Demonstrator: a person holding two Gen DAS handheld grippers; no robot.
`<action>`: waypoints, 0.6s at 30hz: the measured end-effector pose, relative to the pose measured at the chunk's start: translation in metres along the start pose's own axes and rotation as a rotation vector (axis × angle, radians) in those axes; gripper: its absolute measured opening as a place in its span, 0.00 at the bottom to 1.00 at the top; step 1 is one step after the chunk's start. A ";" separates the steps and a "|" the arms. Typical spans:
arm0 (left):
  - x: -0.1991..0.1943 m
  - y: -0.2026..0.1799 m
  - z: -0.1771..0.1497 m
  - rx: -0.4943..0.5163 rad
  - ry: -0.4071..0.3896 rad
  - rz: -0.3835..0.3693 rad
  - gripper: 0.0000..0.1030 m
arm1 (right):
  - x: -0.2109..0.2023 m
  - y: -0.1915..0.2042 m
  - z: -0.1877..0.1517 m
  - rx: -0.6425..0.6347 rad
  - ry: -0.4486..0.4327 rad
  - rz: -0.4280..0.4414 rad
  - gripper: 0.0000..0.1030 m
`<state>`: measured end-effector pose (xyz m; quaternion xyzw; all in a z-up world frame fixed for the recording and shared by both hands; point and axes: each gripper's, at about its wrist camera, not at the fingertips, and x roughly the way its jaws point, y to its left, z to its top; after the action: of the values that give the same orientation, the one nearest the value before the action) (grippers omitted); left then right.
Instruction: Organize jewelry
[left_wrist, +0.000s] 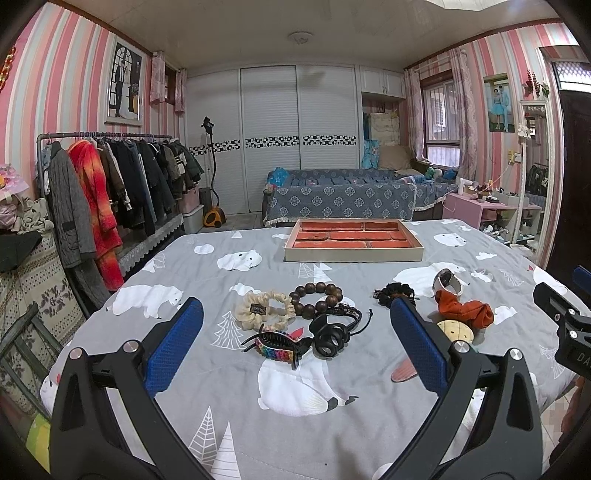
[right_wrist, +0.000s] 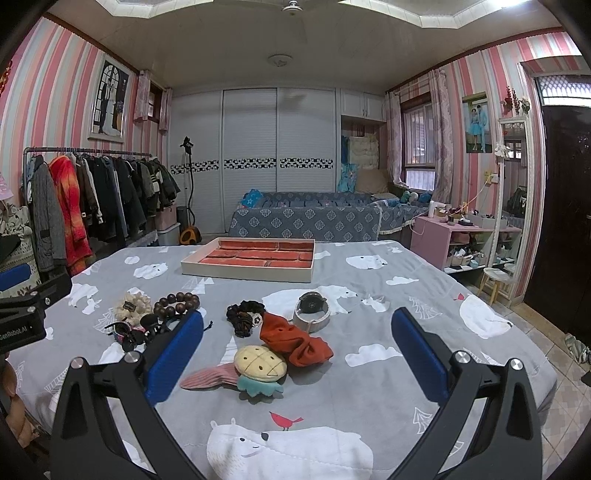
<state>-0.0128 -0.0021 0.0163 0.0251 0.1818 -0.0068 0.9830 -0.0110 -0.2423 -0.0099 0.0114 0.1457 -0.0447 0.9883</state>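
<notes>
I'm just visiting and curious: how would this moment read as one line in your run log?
stage: start | left gripper: open, holding nothing | right gripper: open, holding nothing | tray: no items visible | wooden bead bracelet, orange scrunchie, watch: on bedspread

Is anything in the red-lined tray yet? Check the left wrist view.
No. The red-lined tray shows only bare compartments, while the wooden bead bracelet and cream scrunchie lie on the bedspread in front of it.

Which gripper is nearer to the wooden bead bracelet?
Left. The left gripper faces the wooden bead bracelet just beyond its open fingers. The right gripper sits off to the bracelet's right, pointing at the orange scrunchie.
</notes>
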 end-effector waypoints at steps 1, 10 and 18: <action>-0.001 0.000 0.001 0.000 -0.001 0.000 0.95 | 0.000 0.000 0.000 0.000 -0.001 0.000 0.96; -0.001 0.000 0.000 0.000 0.000 0.002 0.95 | 0.000 -0.003 0.002 0.002 -0.002 -0.005 0.96; -0.001 -0.001 0.002 0.001 0.006 0.002 0.95 | 0.000 -0.002 0.001 0.002 -0.002 -0.005 0.96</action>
<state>-0.0130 -0.0028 0.0182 0.0259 0.1845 -0.0059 0.9825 -0.0113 -0.2440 -0.0088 0.0117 0.1446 -0.0474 0.9883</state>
